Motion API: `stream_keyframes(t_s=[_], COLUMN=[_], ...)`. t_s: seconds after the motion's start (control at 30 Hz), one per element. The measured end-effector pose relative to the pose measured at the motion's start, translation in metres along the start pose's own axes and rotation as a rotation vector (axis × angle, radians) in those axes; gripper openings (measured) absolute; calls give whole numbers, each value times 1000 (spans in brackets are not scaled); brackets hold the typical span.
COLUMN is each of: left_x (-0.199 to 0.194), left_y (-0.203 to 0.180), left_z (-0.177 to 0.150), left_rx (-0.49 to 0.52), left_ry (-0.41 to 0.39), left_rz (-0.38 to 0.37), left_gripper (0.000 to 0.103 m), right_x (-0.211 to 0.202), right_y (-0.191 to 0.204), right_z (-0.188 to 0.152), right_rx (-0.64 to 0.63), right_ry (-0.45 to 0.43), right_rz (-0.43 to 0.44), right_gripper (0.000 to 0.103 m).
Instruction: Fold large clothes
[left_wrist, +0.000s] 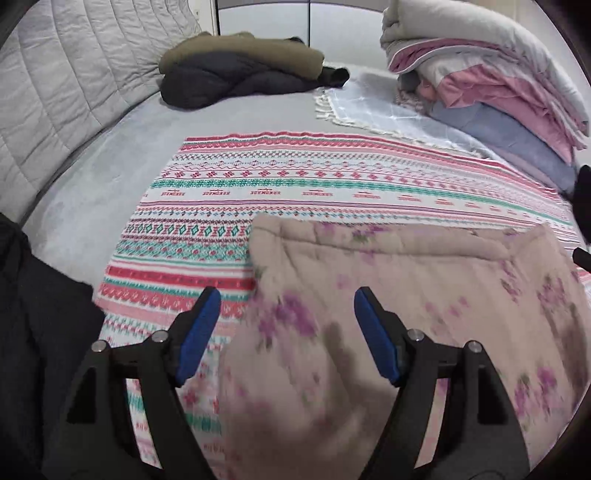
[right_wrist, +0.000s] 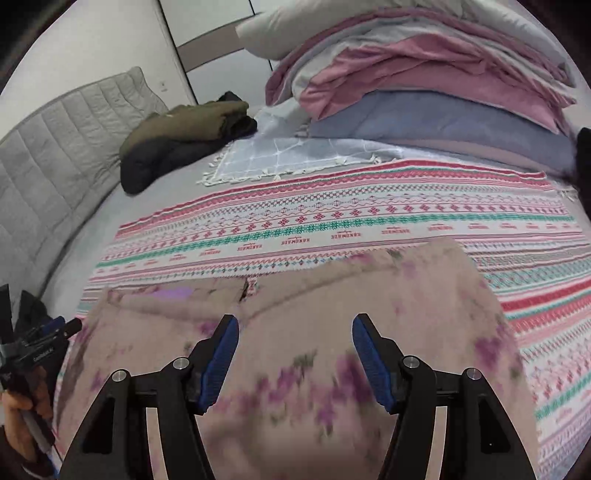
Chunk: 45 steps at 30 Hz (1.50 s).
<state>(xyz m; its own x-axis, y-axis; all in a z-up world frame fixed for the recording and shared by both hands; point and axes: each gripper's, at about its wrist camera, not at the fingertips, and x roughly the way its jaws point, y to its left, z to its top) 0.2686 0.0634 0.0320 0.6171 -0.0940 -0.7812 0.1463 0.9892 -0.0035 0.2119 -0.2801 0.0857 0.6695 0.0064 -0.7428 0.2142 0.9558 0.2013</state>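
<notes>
A beige quilted garment with purple flowers (left_wrist: 406, 295) lies on a red, white and green patterned blanket (left_wrist: 295, 177) on the bed. It also shows in the right wrist view (right_wrist: 369, 295), blurred. My left gripper (left_wrist: 288, 299) is open and empty, above the garment's left edge. My right gripper (right_wrist: 291, 325) is open and empty, above the garment's middle. The left gripper shows at the left edge of the right wrist view (right_wrist: 55, 328).
A folded olive and dark jacket pile (left_wrist: 240, 70) lies at the far side by the grey quilted headboard (left_wrist: 66, 92). A tall stack of pink, grey and blue bedding (right_wrist: 424, 74) stands at the right. A pale fringed cloth (right_wrist: 295, 158) lies beyond the blanket.
</notes>
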Motion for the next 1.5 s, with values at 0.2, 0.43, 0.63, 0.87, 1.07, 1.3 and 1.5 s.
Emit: stream_keyframes(t_s=[0.2, 0.43, 0.63, 0.87, 1.07, 1.3, 1.5], left_x=[-64, -116, -135, -131, -125, -128, -132], left_y=[-3, -25, -49, -75, -87, -104, -106], left_z=[-40, -104, -155, -196, -204, -206, -206], left_rx=[-53, -70, -63, -30, -15, 3, 4], left_ry=[-50, -41, -32, -1, 22, 10, -16], left_rz=[-52, 29, 4, 2, 9, -2, 17], left_gripper=[95, 102, 102, 102, 102, 102, 102], right_x=[-72, -115, -135, -145, -144, -137, -136], right_y=[26, 42, 49, 59, 53, 51, 51], right_z=[-49, -116, -179, -219, -234, -239, -240], right_rx=[-69, -44, -11, -75, -88, -92, -92], right_ry=[-75, -29, -21, -32, -31, -18, -19], right_rz=[-23, -59, -77, -182, -233, -239, -228], right_gripper=[81, 89, 91, 91, 91, 91, 91])
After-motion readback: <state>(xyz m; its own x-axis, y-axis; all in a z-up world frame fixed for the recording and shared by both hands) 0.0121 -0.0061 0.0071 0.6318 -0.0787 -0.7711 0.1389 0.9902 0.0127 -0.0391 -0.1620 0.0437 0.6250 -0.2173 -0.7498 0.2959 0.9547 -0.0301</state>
